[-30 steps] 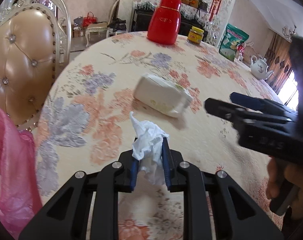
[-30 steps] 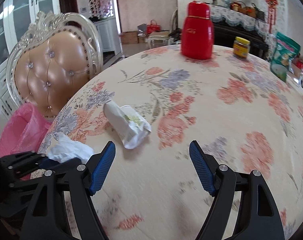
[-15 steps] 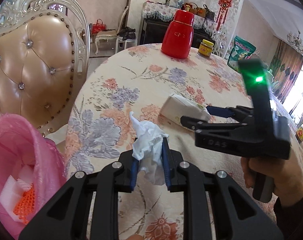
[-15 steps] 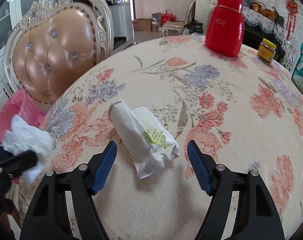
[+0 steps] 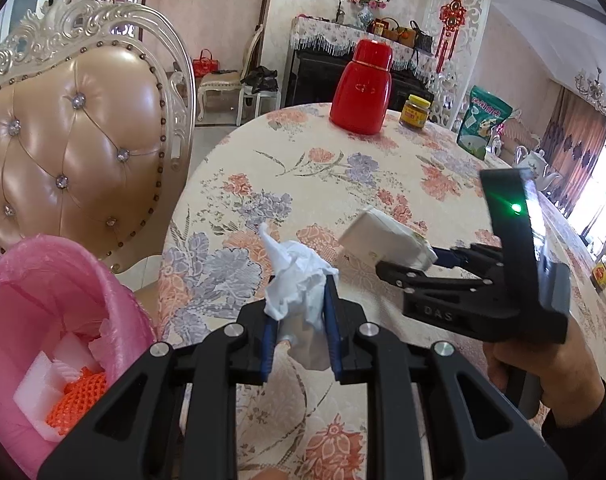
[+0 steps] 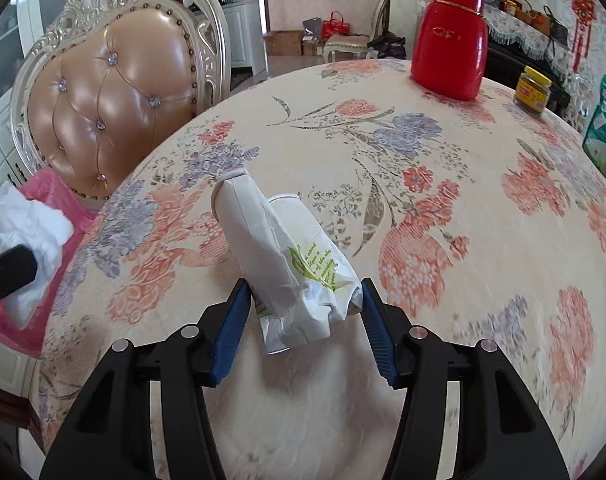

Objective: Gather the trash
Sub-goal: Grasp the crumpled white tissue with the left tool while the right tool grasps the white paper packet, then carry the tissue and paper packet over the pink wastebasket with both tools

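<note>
My left gripper [image 5: 299, 320] is shut on a crumpled white tissue [image 5: 297, 276] and holds it above the table's near left edge. A pink-lined trash bin [image 5: 55, 320] with foam scraps stands low on the left beside the table. My right gripper [image 6: 303, 320] is open, with its blue pads on either side of a crumpled white paper bag with green print [image 6: 287, 260] lying on the floral tablecloth [image 6: 483, 240]. The bag [image 5: 387, 240] and the right gripper [image 5: 431, 264] also show in the left wrist view. The tissue [image 6: 23, 236] shows at the left edge of the right wrist view.
A tufted tan chair [image 5: 71, 152] stands at the table's left side, behind the bin. A red thermos [image 5: 363, 88], a yellow-lidded jar [image 5: 415, 112], a green packet [image 5: 483, 120] and a white teapot [image 5: 539, 164] stand at the far side of the table.
My left gripper has pulled back to the left with the tissue, bringing the pink bin into view. My right gripper has moved forward until its open pads flank the paper bag.
</note>
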`<state>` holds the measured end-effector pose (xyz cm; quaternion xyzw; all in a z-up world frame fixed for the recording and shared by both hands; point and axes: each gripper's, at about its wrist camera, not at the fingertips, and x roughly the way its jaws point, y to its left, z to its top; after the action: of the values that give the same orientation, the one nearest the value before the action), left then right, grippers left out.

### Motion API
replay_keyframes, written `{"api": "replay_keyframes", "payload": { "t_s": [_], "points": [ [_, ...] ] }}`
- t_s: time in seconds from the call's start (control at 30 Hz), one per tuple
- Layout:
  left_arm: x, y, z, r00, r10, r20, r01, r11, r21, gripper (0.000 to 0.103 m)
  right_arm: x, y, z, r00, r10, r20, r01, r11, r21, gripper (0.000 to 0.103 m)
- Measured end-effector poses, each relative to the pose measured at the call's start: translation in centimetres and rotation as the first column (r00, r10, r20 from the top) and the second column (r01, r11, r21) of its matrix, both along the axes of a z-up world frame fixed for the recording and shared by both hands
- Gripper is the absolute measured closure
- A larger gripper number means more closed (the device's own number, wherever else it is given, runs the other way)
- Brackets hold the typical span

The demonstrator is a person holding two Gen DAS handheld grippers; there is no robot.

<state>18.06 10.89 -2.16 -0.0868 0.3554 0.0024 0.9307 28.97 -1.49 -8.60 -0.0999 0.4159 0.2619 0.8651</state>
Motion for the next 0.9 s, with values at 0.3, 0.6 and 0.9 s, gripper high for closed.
{"api": "replay_keyframes", "payload": {
  "t_s": [0.3, 0.6, 0.9],
  "points": [
    [-2.8, 0.3, 1.7, 0.999, 0.003, 0.043, -0.003, 1.000, 0.002, 0.082, -4.8, -2.0, 2.9, 0.998, -0.052, 0.032, 0.049, 0.995, 0.087, 0.050],
    [-6.6, 1.8, 3.8, 0.995, 0.026, 0.098, -0.026, 1.000, 0.003, 0.082, -9.0, -2.3, 6.3, 0.993, -0.065, 0.096, 0.052, 0.990, 0.130, 0.050],
    [-9.5, 4.0, 5.8, 0.987, 0.061, 0.146, -0.063, 0.998, 0.006, 0.082, -12.1, -1.0, 8.9, 0.988, -0.049, 0.146, 0.026, 0.988, 0.154, 0.050]
  ]
}}
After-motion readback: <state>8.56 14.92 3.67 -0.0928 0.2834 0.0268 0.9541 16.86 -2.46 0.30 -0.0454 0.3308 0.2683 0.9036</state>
